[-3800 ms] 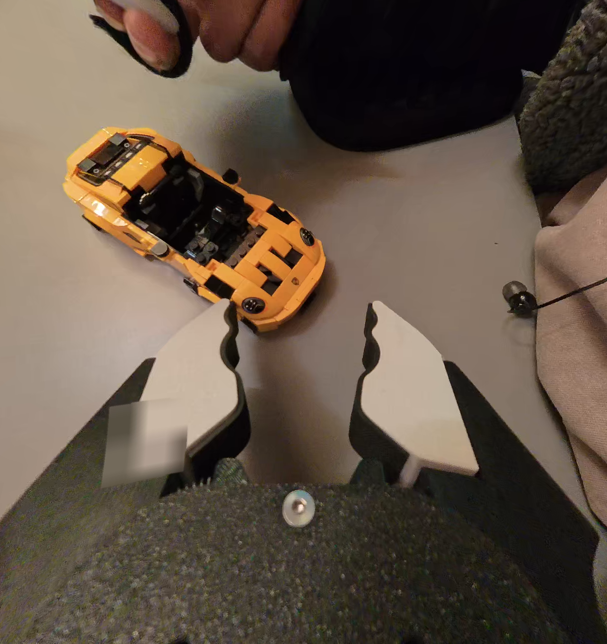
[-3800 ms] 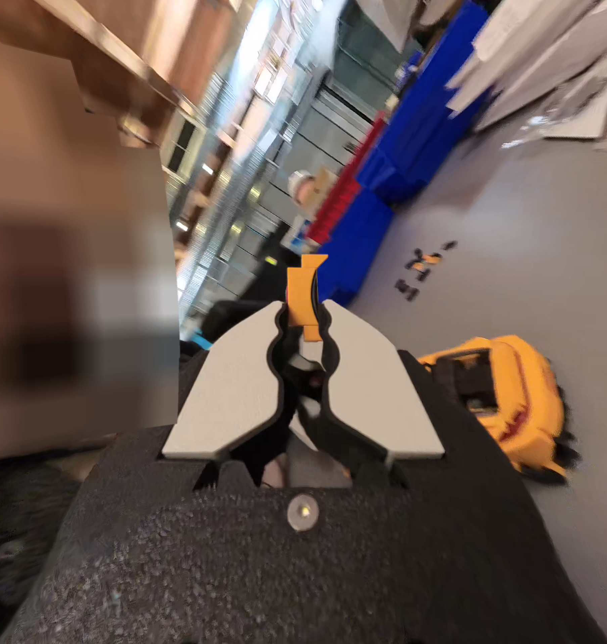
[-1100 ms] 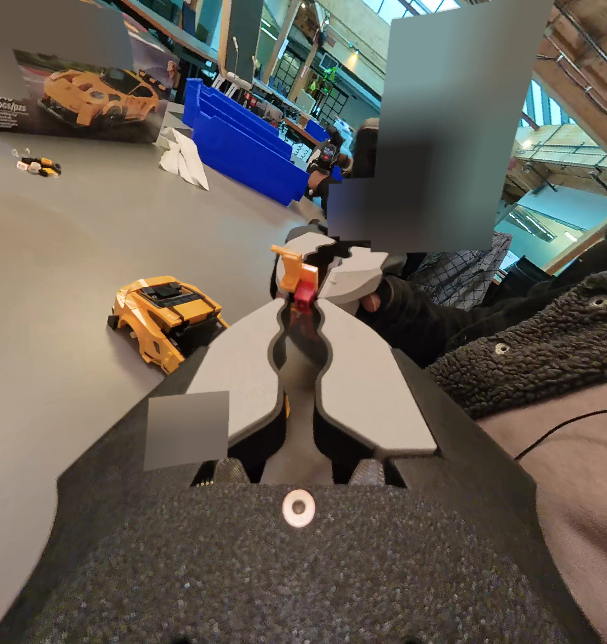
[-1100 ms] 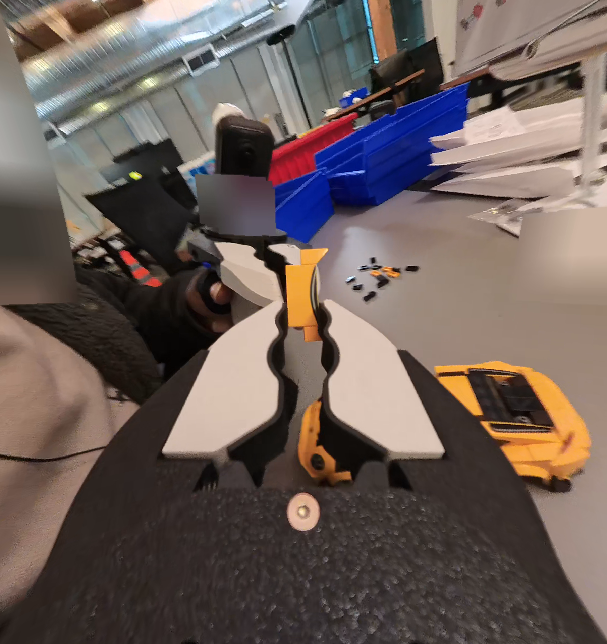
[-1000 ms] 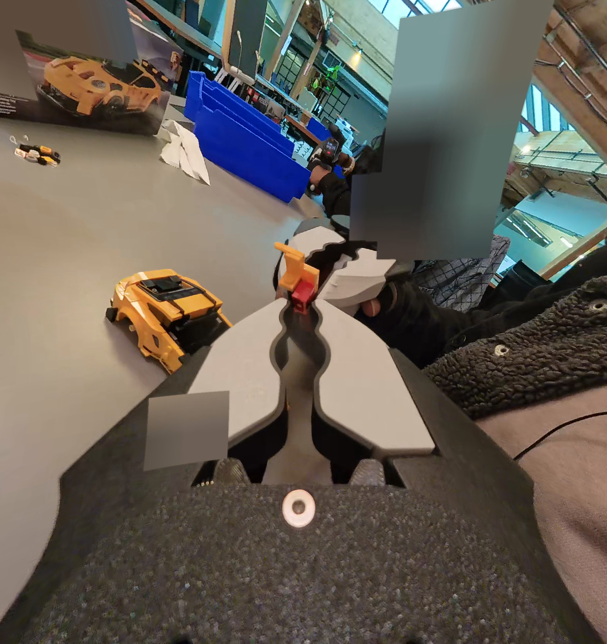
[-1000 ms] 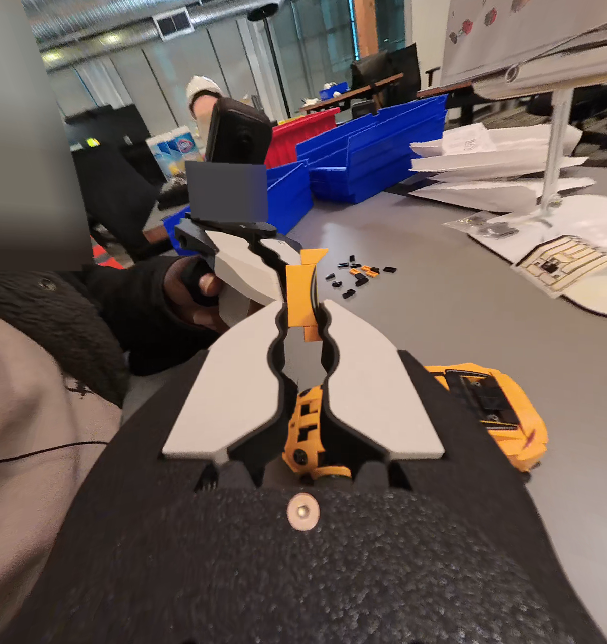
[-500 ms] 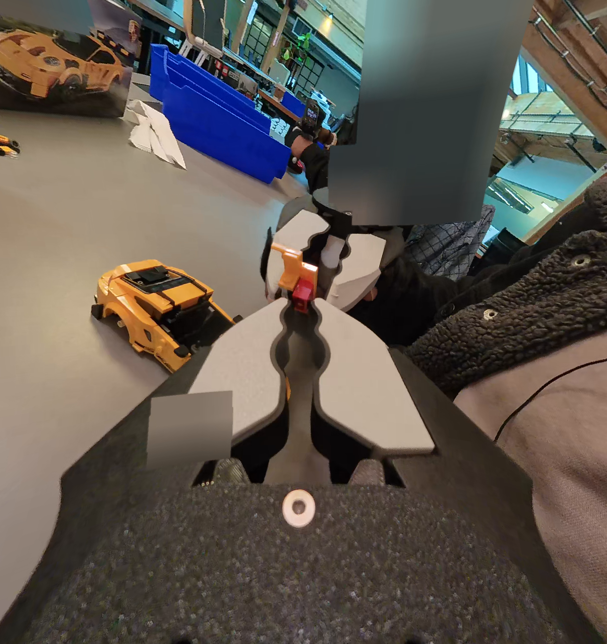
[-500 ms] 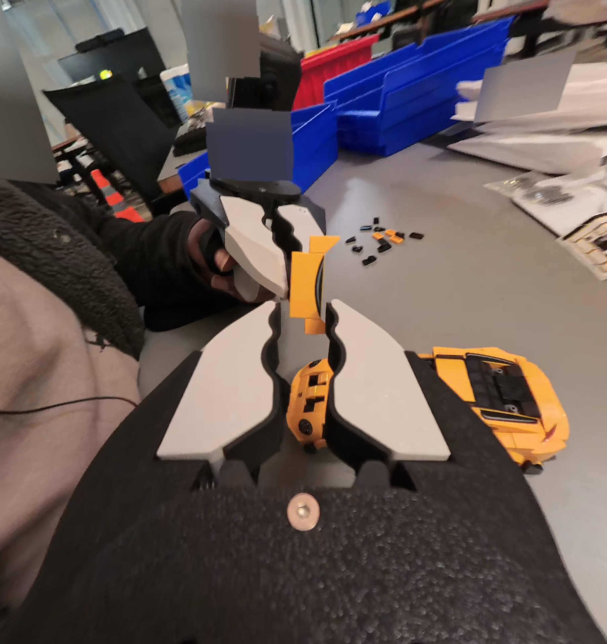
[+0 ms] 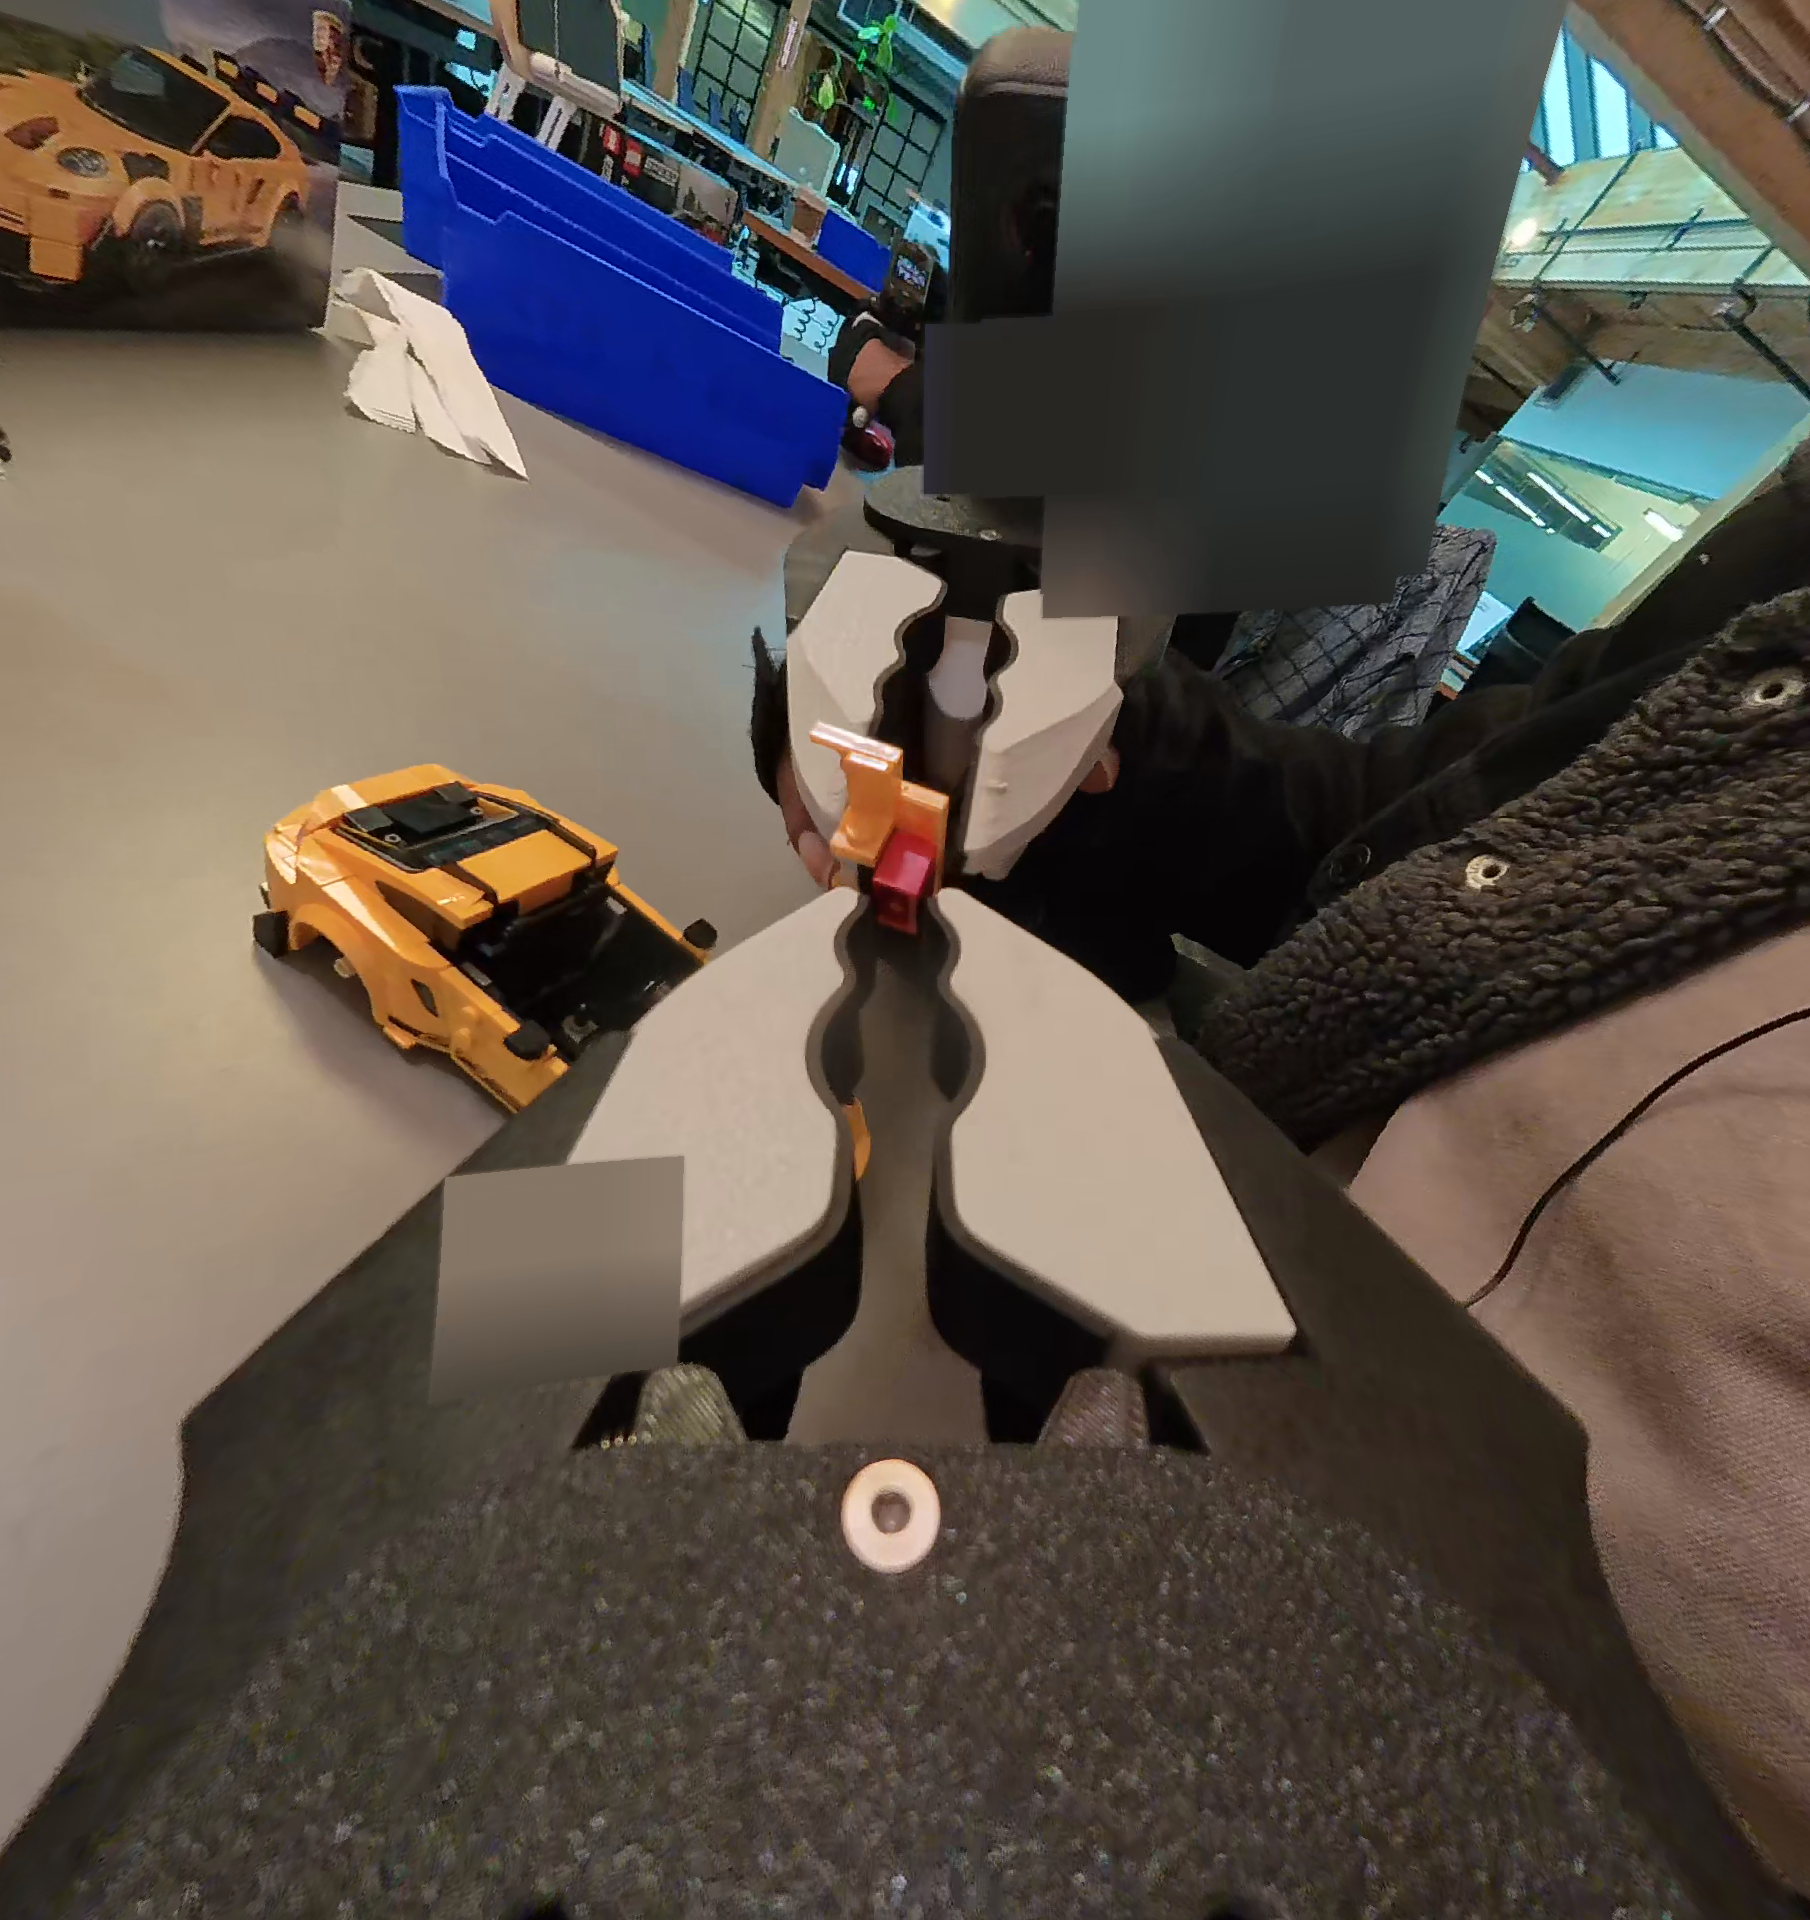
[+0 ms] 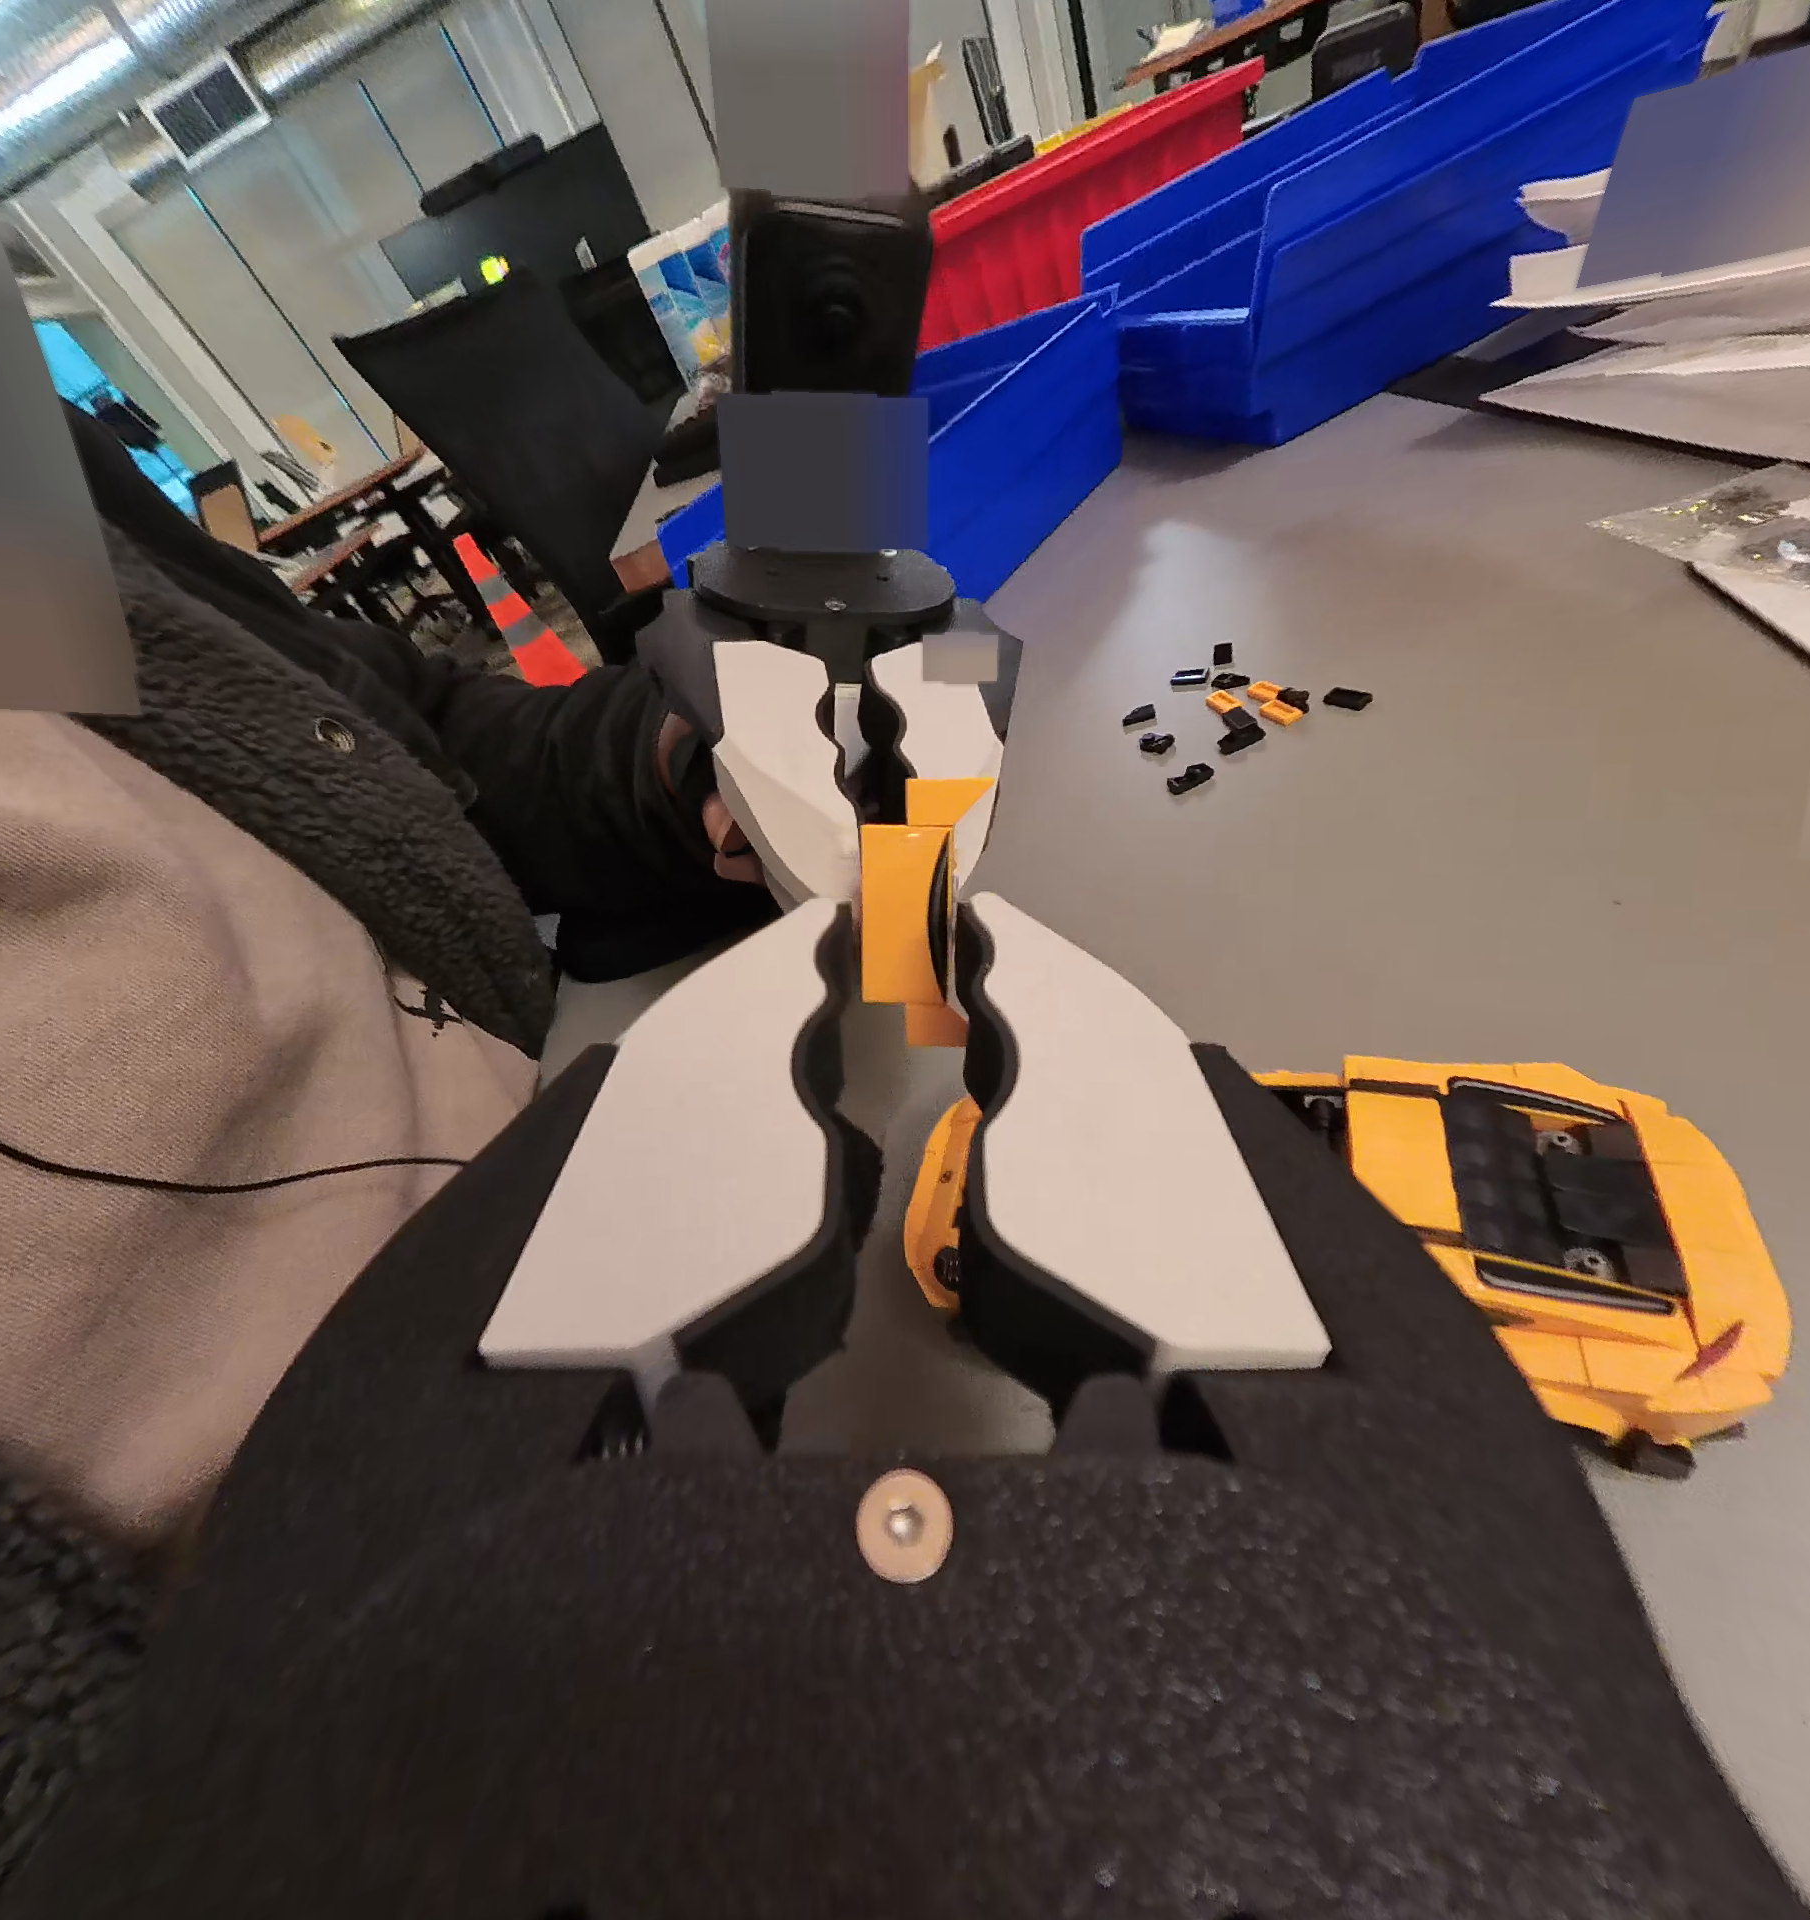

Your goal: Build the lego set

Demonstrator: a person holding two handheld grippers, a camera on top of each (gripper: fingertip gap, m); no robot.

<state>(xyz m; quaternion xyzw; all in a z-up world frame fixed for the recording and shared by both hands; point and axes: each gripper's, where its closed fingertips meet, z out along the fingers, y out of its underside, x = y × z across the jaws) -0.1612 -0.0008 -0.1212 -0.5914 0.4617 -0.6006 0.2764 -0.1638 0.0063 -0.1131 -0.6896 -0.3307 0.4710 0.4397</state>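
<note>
Held in mid-air above the bench (image 10: 1452, 582), just beside the orange lego car (image 10: 1503, 1226): orange sub-assembly (image 10: 906, 914), long axis upright, pinched by right gripper (image 10: 906, 920); left gripper (image 9: 893, 906) clenched on its red brick (image 9: 903, 878) (tip to tip, equally near).

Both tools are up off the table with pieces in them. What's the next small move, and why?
Probably ease the left tool forward to press its red piece home: it already meets the orange subassembly gripped in the right tool, above the car.
</note>
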